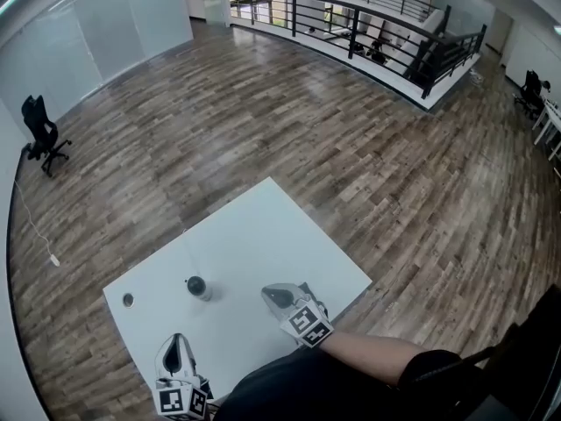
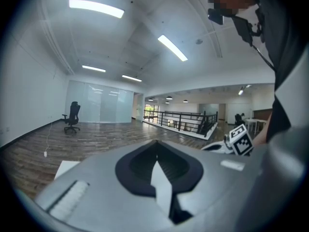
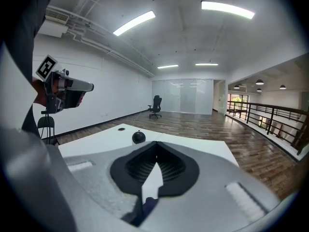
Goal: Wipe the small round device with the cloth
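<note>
A small round dark device (image 1: 196, 286) stands on the white table (image 1: 263, 235), left of centre; the right gripper view shows it as a black ball (image 3: 139, 137) just beyond the jaw tips. My right gripper (image 1: 268, 293) hovers to the device's right, jaws shut with nothing between them (image 3: 155, 143). The left gripper (image 1: 178, 340) is over the table's near edge, lifted and pointing away from the table top, its jaws also meeting with nothing held (image 2: 155, 142). I see no cloth in any view.
A small round grommet (image 1: 128, 300) sits near the table's left corner. Wooden floor surrounds the table. A black office chair (image 1: 42, 134) stands far left, and a dark railing (image 1: 368, 33) curves along the back.
</note>
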Tool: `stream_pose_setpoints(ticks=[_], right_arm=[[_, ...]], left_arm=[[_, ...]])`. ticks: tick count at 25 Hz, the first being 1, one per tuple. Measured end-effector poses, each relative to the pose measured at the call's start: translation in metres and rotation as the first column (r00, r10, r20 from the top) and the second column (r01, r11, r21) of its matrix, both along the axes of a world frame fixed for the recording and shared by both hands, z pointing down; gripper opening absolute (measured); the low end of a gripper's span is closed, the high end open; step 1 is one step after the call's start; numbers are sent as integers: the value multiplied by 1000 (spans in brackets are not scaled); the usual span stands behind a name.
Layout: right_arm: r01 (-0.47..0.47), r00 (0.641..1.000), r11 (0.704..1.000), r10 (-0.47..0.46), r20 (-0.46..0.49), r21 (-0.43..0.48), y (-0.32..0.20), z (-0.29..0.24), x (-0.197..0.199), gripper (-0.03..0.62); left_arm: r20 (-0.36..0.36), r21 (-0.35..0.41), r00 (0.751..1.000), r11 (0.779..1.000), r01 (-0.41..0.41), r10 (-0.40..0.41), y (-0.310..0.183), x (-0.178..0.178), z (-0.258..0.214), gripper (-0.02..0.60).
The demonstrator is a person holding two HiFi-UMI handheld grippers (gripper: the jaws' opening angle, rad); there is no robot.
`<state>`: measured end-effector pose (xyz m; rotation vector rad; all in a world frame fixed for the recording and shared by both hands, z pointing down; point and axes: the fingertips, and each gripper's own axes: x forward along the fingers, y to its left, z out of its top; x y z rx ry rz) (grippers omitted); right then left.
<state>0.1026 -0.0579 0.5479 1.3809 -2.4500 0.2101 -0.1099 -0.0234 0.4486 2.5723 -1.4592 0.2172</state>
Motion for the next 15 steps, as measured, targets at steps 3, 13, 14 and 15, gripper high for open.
stream_pose_setpoints(ticks=[3,13,14,15], right_arm=[[-10,1000,1000,10,-2,-3,1,6,6,2],[-24,1000,1000,24,-9,-14,-5,9,20,2],[-23,1000,1000,22,-9,-14,-5,8,21,2],[-21,1000,1000,21,-10,-13,-6,7,21,2]], left_arm=[[-2,-11,1000,1000,-10,10,1,5,8,3],[-2,-5,1000,1000,-29,29,-11,21,5,3],[-1,-5,1000,1000,-30,30,-11,21,4,3],[-1,-4,1000,1000,-30,30,-12,21,3,3]])
